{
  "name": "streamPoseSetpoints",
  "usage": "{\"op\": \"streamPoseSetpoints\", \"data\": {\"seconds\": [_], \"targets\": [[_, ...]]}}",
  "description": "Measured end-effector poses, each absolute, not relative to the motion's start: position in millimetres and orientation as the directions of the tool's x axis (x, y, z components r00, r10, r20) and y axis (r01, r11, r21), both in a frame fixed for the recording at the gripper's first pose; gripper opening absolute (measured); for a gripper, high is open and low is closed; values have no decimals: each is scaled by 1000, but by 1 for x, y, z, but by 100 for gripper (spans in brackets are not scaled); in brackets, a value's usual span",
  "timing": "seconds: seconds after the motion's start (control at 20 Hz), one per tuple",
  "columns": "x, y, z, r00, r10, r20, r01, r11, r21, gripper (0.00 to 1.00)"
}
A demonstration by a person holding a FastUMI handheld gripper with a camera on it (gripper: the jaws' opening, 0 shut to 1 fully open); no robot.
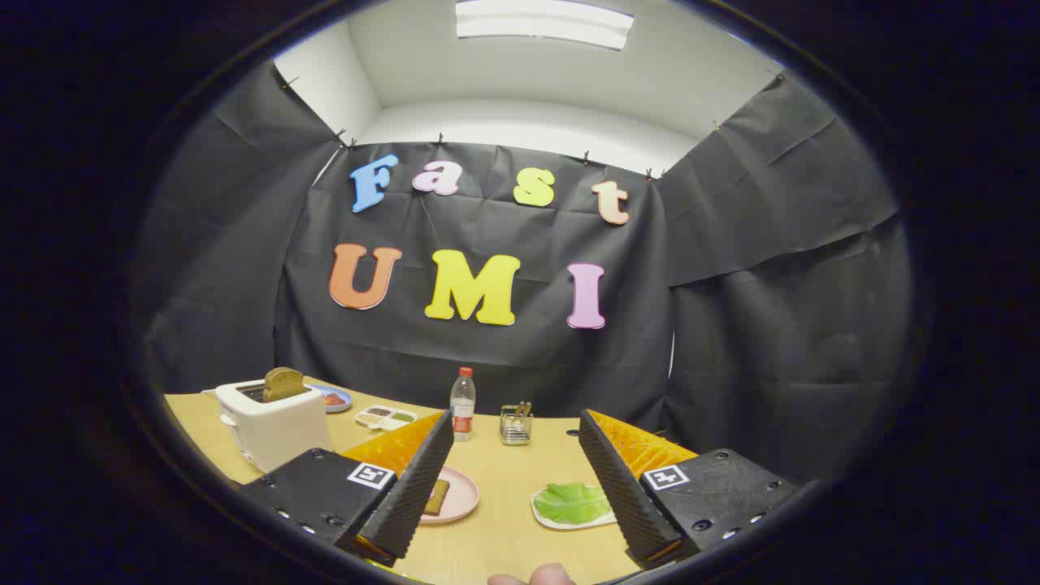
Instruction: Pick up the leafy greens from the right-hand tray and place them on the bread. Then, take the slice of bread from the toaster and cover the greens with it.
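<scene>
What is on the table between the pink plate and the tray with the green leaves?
Nothing: bare table shows between the pink plate and the greens tray in the gripper view, framed by the open claw.

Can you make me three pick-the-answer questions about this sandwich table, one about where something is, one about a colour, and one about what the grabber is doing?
1. Where is the slice of bread that sticks up?
A. in the toaster
B. on the white tray
C. beside the bottle

2. What colour is the plate with the flat bread on it?
A. blue
B. pink
C. green

3. What are the fingers of the gripper doing?
A. squeezing the bottle
B. pinching the bread
C. standing open, holding nothing

Answers:
1 A, the slice pokes out of the toaster's slot.
2 B, its rim is pink.
3 C, bare table lies between them, and the leafy greens rest untouched on their tray.
</scene>
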State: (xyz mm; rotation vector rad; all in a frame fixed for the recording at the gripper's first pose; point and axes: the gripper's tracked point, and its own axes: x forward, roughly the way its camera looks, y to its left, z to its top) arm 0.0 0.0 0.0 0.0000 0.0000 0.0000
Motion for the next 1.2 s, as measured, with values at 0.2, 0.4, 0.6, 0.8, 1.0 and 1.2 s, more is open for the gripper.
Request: {"op": "streamPoseSetpoints", "data": {"seconds": [0.2,0.4,0.6,0.8,1.0,1.2], "targets": [[2,-7,-2,1000,-12,-6,12,999,30,95],[3,-15,-3,999,-35,-17,35,999,29,95],[5,-18,-1,999,-47,-17,47,998,32,95],[7,-18,-3,999,-45,-24,46,998,34,95],[11,-16,-7,999,-42,-34,42,999,18,95],[16,-21,-9,998,-56,-40,57,998,11,95]]}}
